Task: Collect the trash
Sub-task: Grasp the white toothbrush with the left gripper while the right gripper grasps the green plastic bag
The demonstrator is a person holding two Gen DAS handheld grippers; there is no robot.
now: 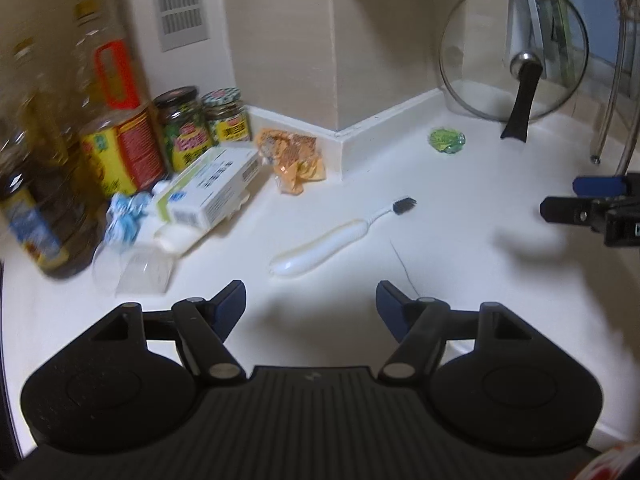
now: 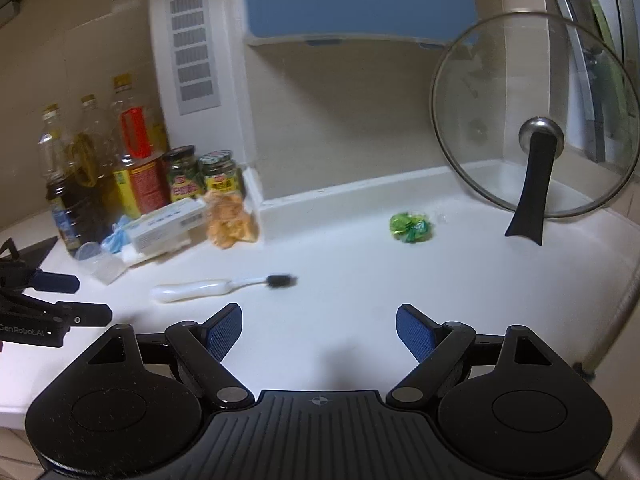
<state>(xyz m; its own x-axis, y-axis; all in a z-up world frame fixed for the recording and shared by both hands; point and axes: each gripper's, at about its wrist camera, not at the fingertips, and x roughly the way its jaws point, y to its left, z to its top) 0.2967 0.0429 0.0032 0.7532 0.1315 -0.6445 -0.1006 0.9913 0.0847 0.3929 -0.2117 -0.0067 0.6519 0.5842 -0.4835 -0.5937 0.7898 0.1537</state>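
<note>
Trash on the white counter (image 2: 360, 280), as we list it: one crumpled green wrapper (image 2: 411, 227) lying alone near the back wall, just left of the glass lid (image 2: 532, 120) that leans upright there; one crumpled orange wrapper (image 1: 296, 158) against the wall corner, beside a white carton (image 1: 212, 188) and two jars (image 1: 204, 124); a blue-and-white crumpled scrap (image 1: 126, 218) in front of the oil bottles (image 1: 52, 184), blurred in our left view. We also note a white toothbrush (image 1: 340, 236) lying flat in mid-counter, bristles pointing toward the green wrapper. Our left gripper (image 1: 312, 300) hangs above the counter with its jaws spread and nothing between them; the toothbrush lies just ahead of it, the orange wrapper farther ahead to the left. Our right gripper (image 2: 320, 324) is likewise spread wide and empty; the green wrapper lies well ahead of it, slightly to the right, and apart from both pads.
</note>
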